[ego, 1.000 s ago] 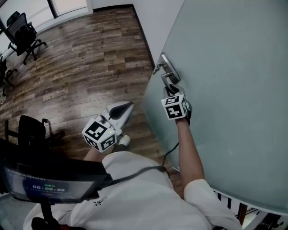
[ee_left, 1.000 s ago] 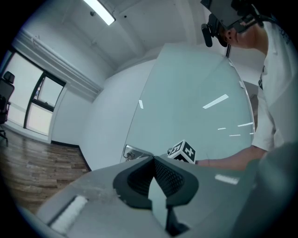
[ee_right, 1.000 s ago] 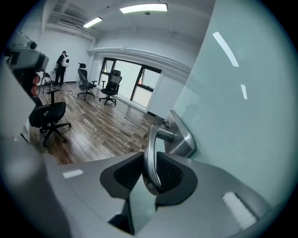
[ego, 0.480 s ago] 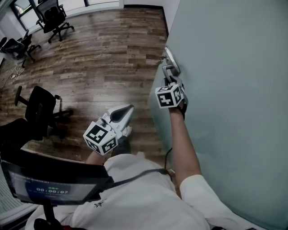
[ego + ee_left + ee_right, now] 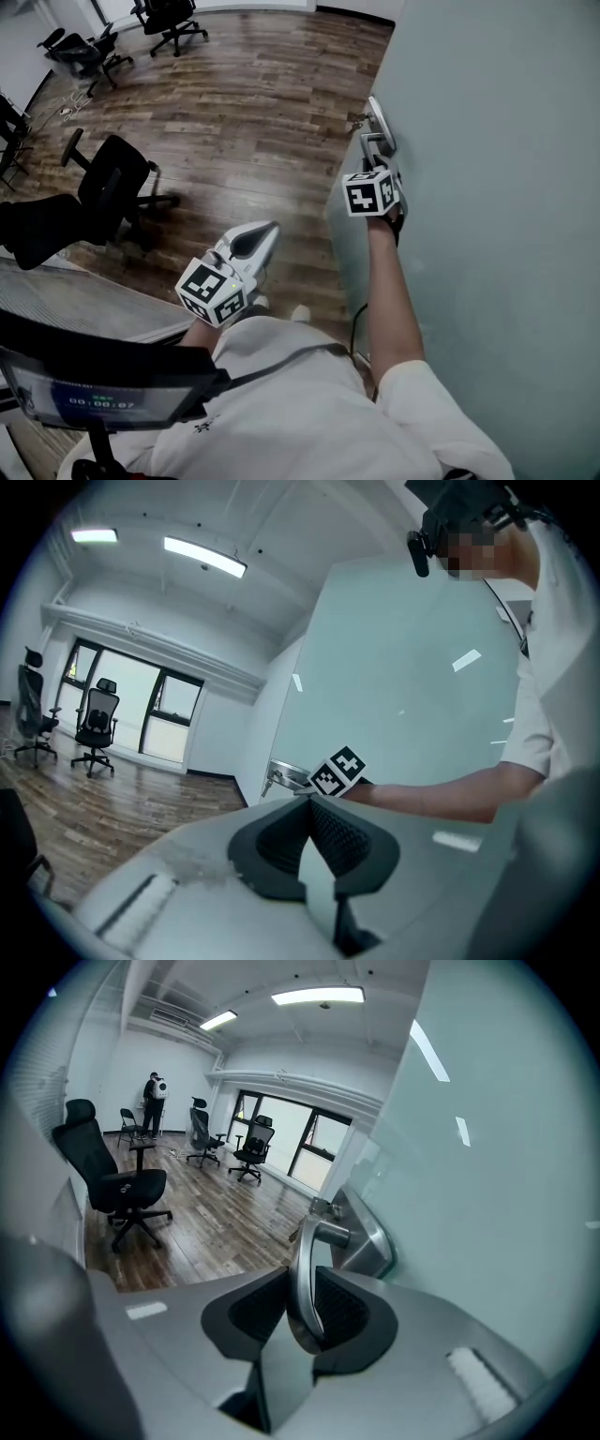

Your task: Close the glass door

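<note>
One risk: the right gripper (image 5: 305, 1309), clamped on the door handle (image 5: 300, 1269) at the glass door (image 5: 487, 187) edge, could slip if pulled askew; left gripper (image 5: 309, 841) closed, empty

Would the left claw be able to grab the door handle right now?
Probably not cleanly. Nothing stands between the left claw and the handle, but the right claw is clamped on its lever, leaving little bare metal to grip. The left claw is also shut.
</note>
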A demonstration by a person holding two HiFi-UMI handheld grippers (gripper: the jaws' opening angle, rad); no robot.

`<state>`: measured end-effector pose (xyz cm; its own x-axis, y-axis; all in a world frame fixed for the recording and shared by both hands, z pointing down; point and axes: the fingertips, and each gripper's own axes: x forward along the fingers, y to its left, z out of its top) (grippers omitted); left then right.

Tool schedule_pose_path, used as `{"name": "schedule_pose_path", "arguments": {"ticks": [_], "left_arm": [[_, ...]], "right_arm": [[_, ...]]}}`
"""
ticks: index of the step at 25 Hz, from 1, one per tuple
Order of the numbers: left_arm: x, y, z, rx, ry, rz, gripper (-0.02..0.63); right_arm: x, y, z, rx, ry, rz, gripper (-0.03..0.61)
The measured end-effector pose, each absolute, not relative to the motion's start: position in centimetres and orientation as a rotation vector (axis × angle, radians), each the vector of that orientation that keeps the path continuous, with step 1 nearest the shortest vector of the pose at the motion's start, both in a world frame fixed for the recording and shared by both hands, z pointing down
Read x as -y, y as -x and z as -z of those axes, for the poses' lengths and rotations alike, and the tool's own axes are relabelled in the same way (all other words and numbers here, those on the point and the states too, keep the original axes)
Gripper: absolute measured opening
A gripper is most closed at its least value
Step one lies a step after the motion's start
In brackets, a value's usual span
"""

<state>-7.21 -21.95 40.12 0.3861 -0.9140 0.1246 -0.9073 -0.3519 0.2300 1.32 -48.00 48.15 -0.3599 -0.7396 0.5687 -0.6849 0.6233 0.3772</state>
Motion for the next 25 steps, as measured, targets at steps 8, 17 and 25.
{"name": "schedule_pose_path", "arguments": {"ticks": [8,17,25], "left_arm": [[19.8,8.6,-40.8,1.587,-2.422,0.051,0.006],[14.6,11.5,-40.6,1.544,-2.445,0.054,0.005],[8.2,14.8,-41.0,1.513,-2.468,0.059,0.006]], "right_arm": [[45.2,0.8,-50.0,2.173,-1.023,0.114,0.091],[40.0,4.8,-50.0,2.233,-0.920,0.160,0.091],[32.8,9.3,-49.9,2.251,-0.861,0.262,0.097]]}}
